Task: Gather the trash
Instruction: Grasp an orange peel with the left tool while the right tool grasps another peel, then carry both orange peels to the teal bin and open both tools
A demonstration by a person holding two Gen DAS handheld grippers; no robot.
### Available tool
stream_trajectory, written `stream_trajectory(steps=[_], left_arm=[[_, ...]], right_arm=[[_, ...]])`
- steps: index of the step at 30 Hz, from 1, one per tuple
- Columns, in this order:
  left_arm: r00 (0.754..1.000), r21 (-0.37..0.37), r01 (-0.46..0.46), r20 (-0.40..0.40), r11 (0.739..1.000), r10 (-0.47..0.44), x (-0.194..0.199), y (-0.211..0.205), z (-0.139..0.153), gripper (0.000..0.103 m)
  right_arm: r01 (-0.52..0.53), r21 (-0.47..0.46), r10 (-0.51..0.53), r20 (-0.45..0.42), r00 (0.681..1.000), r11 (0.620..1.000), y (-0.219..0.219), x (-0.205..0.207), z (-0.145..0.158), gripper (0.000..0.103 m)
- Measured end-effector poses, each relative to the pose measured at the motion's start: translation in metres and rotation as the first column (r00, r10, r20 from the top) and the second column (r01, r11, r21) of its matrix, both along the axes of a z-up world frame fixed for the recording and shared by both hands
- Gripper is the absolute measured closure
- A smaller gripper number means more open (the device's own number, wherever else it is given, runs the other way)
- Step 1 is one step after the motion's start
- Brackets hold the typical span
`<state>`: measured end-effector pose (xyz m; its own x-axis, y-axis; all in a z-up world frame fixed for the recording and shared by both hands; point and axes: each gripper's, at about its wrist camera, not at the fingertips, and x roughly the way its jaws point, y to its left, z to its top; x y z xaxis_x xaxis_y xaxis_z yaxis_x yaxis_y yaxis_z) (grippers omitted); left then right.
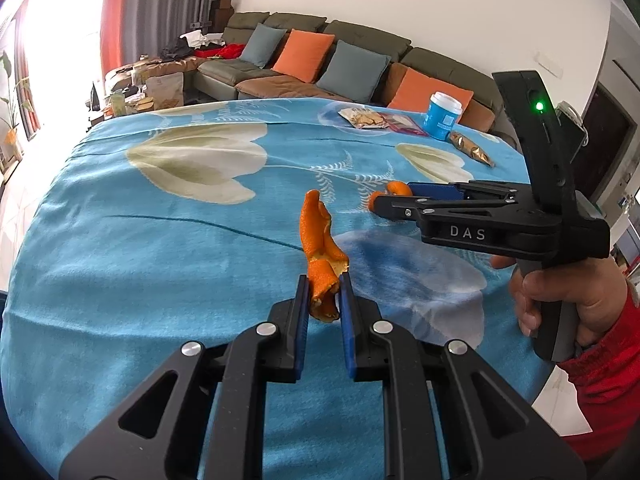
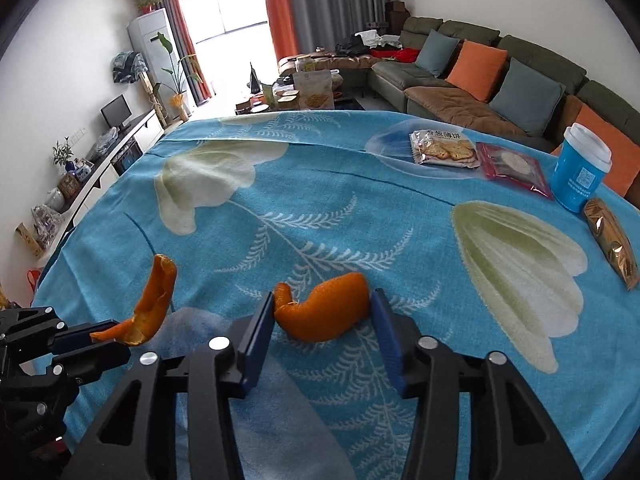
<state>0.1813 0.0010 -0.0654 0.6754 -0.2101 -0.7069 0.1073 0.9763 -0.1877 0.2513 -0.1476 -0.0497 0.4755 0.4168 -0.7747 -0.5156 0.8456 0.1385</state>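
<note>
Two orange peels (image 1: 322, 264) (image 2: 324, 312), one per claw

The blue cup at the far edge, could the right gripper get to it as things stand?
Probably not yet: the right gripper is around an orange peel, and the blue cup stands far off, though the cloth between looks free.

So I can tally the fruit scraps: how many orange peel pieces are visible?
2. One long orange peel strip clamped in the left gripper; one curled peel on the tablecloth between the right gripper's fingers.
</note>
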Motion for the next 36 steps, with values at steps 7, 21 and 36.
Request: stream_trajectory(steps=[7,21,36], left_arm=[[0.999,-0.011,-0.028,0.027,1.0,0.028,-0.006,0.01,0.009,0.088],[0.983,-0.025,-0.136,0.121,0.99,0.138,-0.042,0.051,0.045,0.088],[0.934,-0.026,-0.292,0.21,0.956,0.291,-0.104,0.104,0.079,0.088]], right_arm=[[0.004,0.007,-0.004,0.003,1.0,1.0,0.004,-0.006,0.003,0.081],[-0.062,0.096,0.054,0.087,0.995,0.993,0.02,-0.04,0.053,0.084],[-0.234,0.164,0.205,0.175,0.963,0.958,0.077,-0.091,0.1,0.084]])
